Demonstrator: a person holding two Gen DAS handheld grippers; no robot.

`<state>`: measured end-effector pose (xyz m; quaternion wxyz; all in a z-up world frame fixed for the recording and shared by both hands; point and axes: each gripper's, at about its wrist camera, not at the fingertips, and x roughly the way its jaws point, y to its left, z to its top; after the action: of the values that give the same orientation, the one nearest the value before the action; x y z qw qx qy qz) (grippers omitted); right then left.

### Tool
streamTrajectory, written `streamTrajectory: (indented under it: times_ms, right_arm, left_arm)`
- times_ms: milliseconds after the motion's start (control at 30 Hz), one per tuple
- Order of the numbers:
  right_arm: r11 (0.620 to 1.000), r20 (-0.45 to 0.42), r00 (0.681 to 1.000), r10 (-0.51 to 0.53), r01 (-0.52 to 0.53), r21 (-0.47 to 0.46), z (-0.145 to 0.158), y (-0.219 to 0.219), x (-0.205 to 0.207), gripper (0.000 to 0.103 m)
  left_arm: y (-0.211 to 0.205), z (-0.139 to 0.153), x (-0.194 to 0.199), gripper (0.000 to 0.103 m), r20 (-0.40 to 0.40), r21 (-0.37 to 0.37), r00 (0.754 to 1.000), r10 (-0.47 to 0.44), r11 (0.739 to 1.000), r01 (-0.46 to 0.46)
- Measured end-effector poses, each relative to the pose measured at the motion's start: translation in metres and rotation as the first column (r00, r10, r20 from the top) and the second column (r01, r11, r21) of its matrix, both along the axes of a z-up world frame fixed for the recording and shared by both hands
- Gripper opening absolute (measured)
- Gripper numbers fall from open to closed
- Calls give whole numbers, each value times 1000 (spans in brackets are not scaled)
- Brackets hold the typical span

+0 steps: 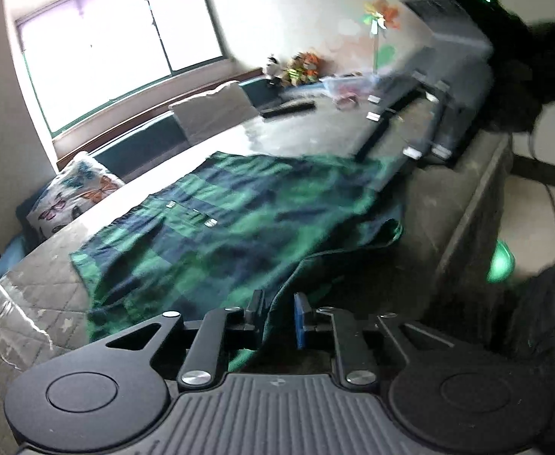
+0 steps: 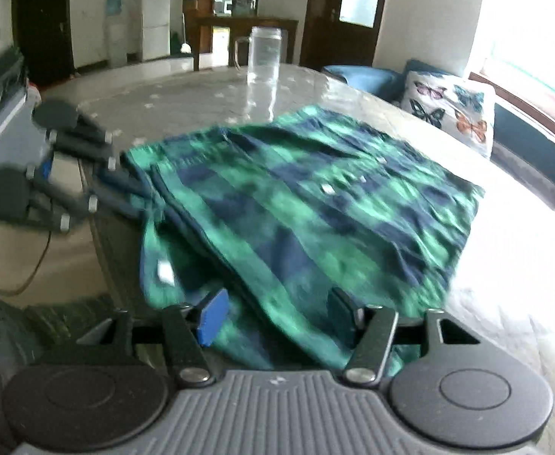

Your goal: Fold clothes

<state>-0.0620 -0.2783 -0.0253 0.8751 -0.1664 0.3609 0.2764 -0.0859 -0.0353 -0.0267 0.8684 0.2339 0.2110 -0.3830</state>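
The green and navy checked shirt [image 2: 307, 197] lies spread across the grey tabletop [image 2: 186, 91], its near edge drooping over the rim. The left gripper [image 1: 279, 316] has its fingers clamped on a fold of that edge. The right gripper [image 2: 281, 313] stands with fingers apart, cloth lying between them, unpinched. Behind the shirt sits a clear jug [image 2: 264, 55]; a butterfly cushion [image 2: 448, 108] rests on the sofa beside the tabletop.
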Motion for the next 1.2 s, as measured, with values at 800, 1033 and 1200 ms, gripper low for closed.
streamTrajectory:
  times_ms: [800, 1033, 1200]
  right_arm:
    - [982, -50, 997, -51, 60, 177, 9, 3, 44, 13]
    - [981, -29, 998, -56, 61, 186, 19, 5, 53, 12]
    - [978, -29, 996, -83, 87, 191, 18, 1, 51, 12]
  left_arm:
    - [39, 5, 13, 51, -66, -37, 978, 200, 978, -203]
    - [37, -6, 7, 58, 36, 59, 981, 189, 980, -191]
    - [41, -10, 2, 62, 39, 81, 987, 156, 984, -159]
